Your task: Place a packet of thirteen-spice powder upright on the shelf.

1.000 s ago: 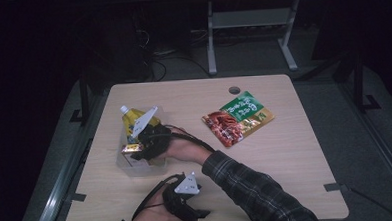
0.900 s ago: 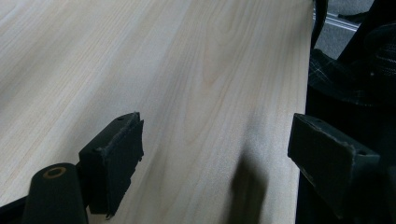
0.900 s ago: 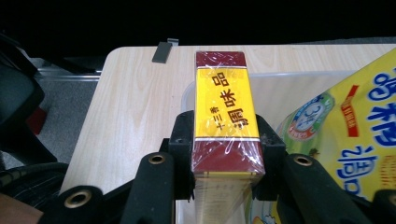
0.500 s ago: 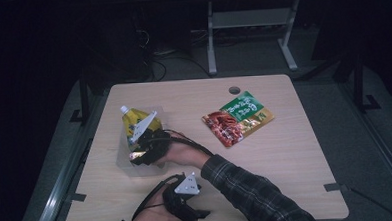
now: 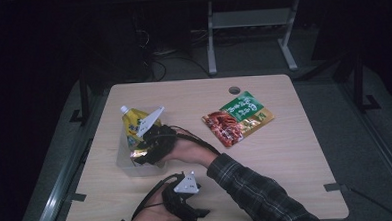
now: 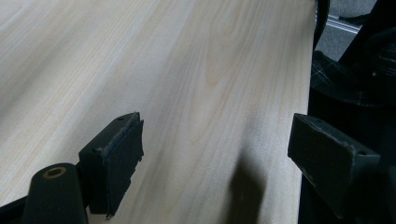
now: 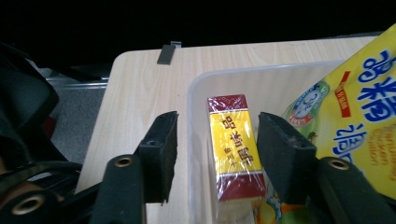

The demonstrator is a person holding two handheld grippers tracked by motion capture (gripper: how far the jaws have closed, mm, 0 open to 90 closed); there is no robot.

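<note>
A clear plastic bin (image 7: 201,93) holds a yellow spouted pouch (image 7: 359,93) and a small yellow-and-red box (image 7: 236,149). My right gripper (image 7: 219,140) reaches down over the bin's near wall. Its jaws have just been opening and now stand open on either side of the box, one of them outside the bin wall. In the high view the right gripper (image 5: 145,152) sits over the bin (image 5: 122,163), beside the pouch (image 5: 132,124). The left gripper (image 5: 193,213) rests near the table's front edge. It is open (image 6: 215,154) above bare wood.
A red-and-green snack packet (image 5: 238,117) lies flat right of the table's centre. A round cable hole (image 5: 234,90) is near the far edge. My plaid sleeve (image 5: 257,193) crosses the front of the table. The table's left edge runs close to the bin.
The right gripper has hardly shifted over the bin, and the small box stays low at the bin's near end. The left hand has kept still.
</note>
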